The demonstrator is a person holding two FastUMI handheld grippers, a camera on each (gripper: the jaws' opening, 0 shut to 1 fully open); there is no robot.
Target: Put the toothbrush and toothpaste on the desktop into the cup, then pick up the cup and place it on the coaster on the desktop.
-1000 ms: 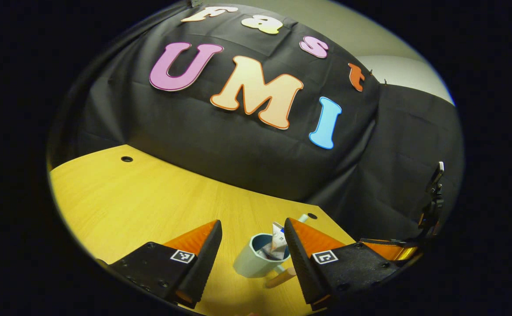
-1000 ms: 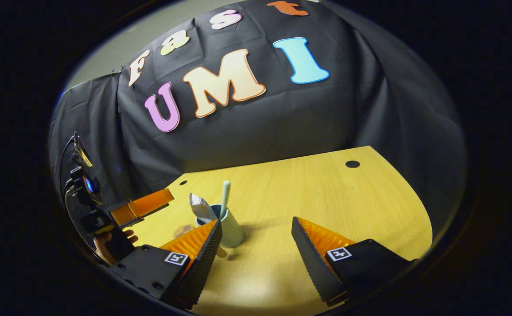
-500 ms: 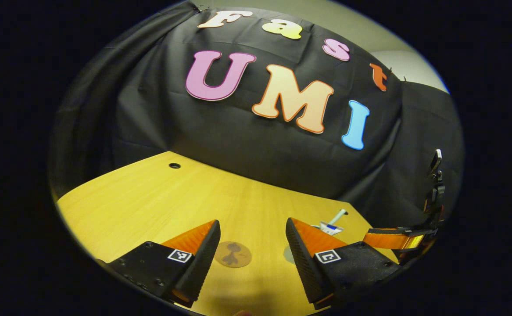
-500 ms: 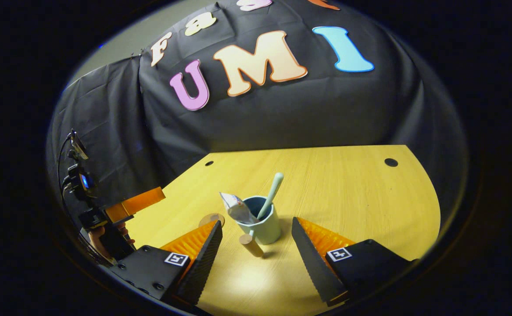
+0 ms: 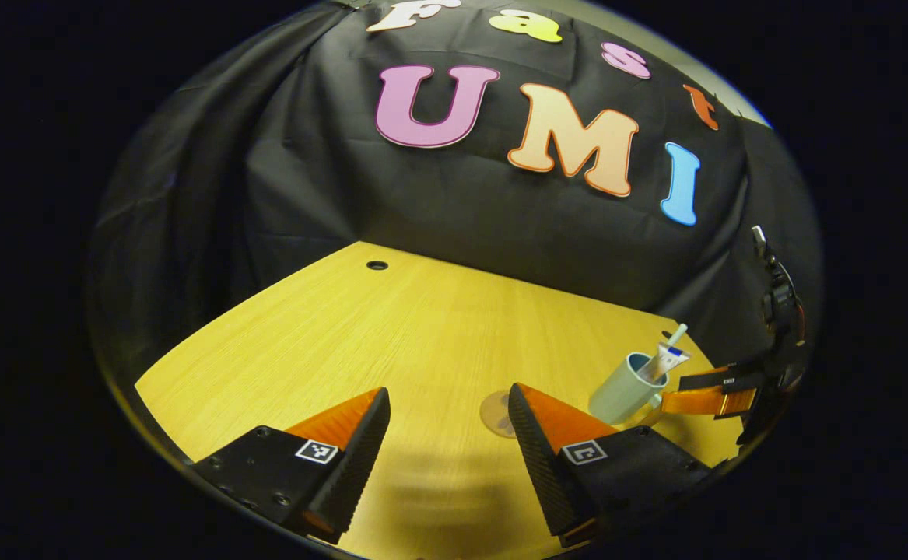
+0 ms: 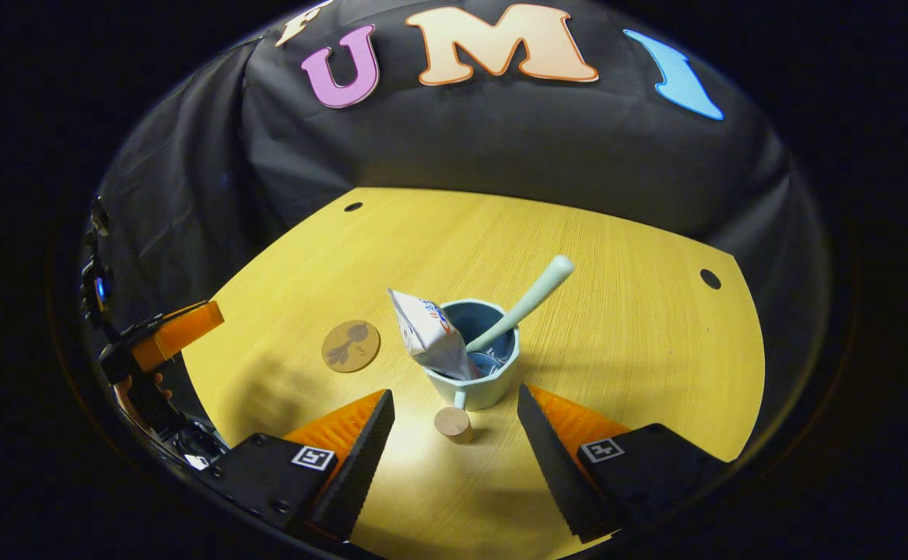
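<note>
Coaster (image 6: pixel 351 346) left of cup (image 6: pixel 475 373), w/ clear gap

A wooden desktop (image 5: pixel 391 334) with a pale yellow grain finish, its far corners cut at an angle. Small round dark holes (image 6: pixel 709 278) sit near its back edge, one (image 5: pixel 376 265) toward the far left corner. Black cloth (image 5: pixel 461 210), creased and hanging in folds, forms the booth wall directly behind and beside the desk. Above the cloth, a strip of plain pale wall (image 5: pixel 722 93). Lighting is dim overall, with a bright patch on the near desktop (image 6: pixel 422 459).
</note>
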